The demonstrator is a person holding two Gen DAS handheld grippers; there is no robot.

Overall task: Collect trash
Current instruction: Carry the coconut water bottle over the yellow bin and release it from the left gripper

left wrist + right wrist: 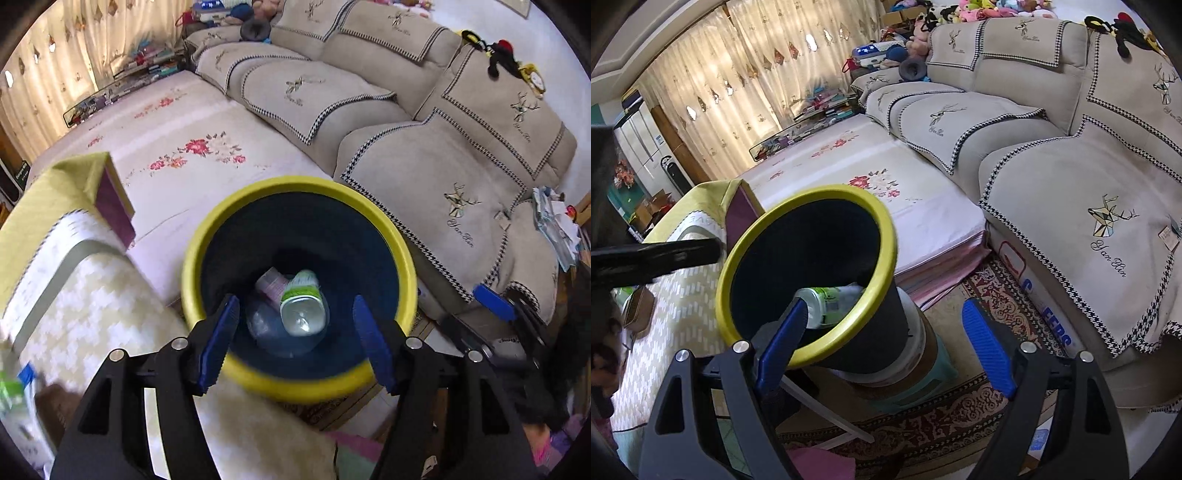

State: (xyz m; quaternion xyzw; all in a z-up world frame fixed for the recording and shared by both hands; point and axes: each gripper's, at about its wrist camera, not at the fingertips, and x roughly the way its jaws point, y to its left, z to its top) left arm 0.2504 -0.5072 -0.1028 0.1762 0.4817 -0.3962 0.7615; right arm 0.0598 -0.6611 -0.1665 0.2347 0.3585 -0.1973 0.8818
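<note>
We see a beige sofa (1052,155) with deer-embroidered covers along the right, and beside it a pale floral-printed mat (886,206) — a patterned rug (960,417) lies on the floor below both. Cream curtains (738,81) hang at the back, and stuffed toys (979,9) crowd the sofa's far end — a yellow-green cloth (48,195) lies at the left.

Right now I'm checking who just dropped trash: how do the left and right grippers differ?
The left gripper hangs right above the yellow-rimmed bin, looking down on the green-labelled bottle; the right gripper sits beside the bin, viewing its rim obliquely. Shared: both stand open and empty, with blue pads.
</note>
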